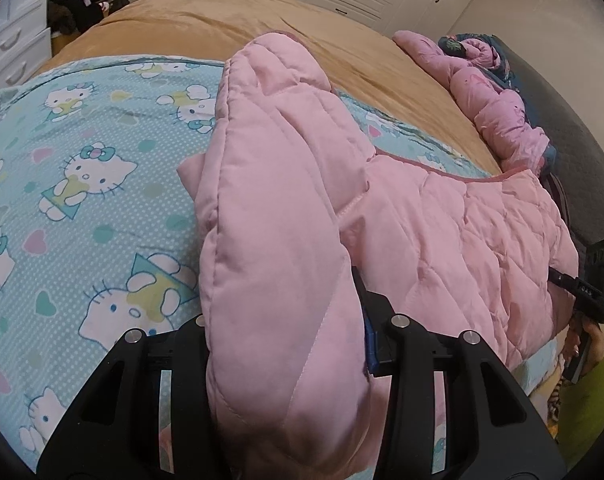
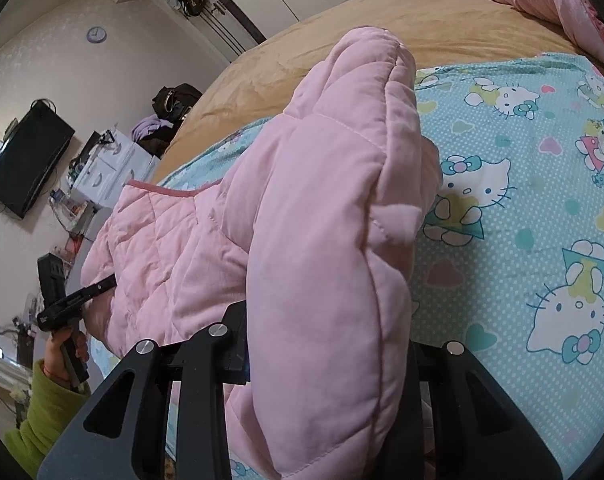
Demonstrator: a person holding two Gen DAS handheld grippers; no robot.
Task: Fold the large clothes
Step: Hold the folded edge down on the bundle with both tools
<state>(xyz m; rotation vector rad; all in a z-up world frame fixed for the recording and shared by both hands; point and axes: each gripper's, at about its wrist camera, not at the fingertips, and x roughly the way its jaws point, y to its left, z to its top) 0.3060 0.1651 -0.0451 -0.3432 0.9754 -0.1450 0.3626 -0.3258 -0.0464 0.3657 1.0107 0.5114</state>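
Note:
A pink quilted jacket (image 1: 442, 240) lies across a Hello Kitty sheet (image 1: 81, 184) on the bed. My left gripper (image 1: 285, 344) is shut on a thick fold of the jacket, which stands up between its fingers and hides the tips. My right gripper (image 2: 322, 352) is shut on another thick fold of the same jacket (image 2: 181, 240). Each gripper shows in the other's view: the right one (image 1: 582, 288) at the jacket's far edge, the left one (image 2: 73, 300) at the jacket's left edge, held by a hand in a green sleeve.
A tan blanket (image 1: 205, 20) covers the far bed. A second pink quilted garment (image 1: 498, 100) is bunched at the bed's far right. White drawers (image 1: 9, 40) and piled clothes (image 1: 77, 0) stand beyond the bed. A wall TV (image 2: 25, 160) hangs left.

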